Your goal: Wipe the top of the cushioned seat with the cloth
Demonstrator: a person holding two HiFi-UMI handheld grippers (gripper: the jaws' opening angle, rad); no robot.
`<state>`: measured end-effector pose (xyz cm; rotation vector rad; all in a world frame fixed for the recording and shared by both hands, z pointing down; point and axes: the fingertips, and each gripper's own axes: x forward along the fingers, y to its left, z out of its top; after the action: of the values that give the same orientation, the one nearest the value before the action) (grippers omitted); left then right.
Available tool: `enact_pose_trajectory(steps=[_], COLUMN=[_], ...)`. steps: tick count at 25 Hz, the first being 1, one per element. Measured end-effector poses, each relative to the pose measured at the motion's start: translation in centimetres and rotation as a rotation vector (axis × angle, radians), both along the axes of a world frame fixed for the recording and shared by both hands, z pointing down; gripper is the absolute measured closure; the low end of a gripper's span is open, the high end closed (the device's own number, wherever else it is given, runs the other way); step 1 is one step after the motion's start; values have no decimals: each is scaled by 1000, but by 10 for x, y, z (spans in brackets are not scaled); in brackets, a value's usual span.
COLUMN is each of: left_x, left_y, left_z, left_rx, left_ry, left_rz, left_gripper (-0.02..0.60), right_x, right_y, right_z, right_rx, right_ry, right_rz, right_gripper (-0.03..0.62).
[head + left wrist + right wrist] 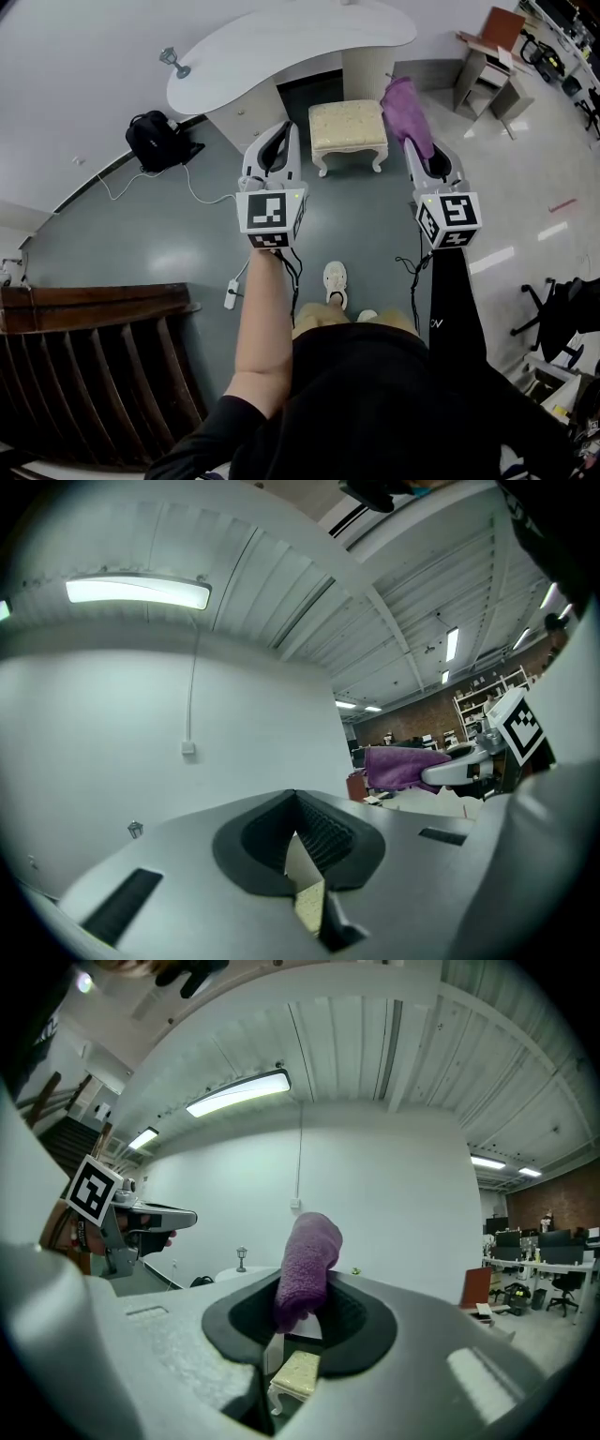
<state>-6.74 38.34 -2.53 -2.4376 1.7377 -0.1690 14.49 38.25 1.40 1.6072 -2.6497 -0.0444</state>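
Head view: cushioned seat on grey floor

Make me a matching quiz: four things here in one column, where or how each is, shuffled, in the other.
1 purple cloth
2 cushioned seat
3 black bag
4 left gripper

A shut, empty
B lying left of the white desk
C held in the right gripper
D standing in front of the desk

Pairs: 1-C, 2-D, 3-B, 4-A
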Motion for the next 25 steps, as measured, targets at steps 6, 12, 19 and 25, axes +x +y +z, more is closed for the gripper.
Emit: enact_pose_trajectory(steps=[6,12,19,25], left_x=[-24,-44,-58,-62], left_y=[-40,-69,-95,-129], left_z=[-2,2,10,16], left_rx=[-2,-6,-22,-33], left_ry=[-4,14,13,15], left_rz=[25,34,43,49], left_gripper=[578,578,578,578], right_x=[-26,-46,-61,-64], right_y=[-35,-61,-86,-119], right_z=[-2,2,11,12], right_rx=[-4,-13,-32,-32], right_ry=[2,6,6,-10], right_rz=[12,30,37,44], right_gripper=[516,516,516,516])
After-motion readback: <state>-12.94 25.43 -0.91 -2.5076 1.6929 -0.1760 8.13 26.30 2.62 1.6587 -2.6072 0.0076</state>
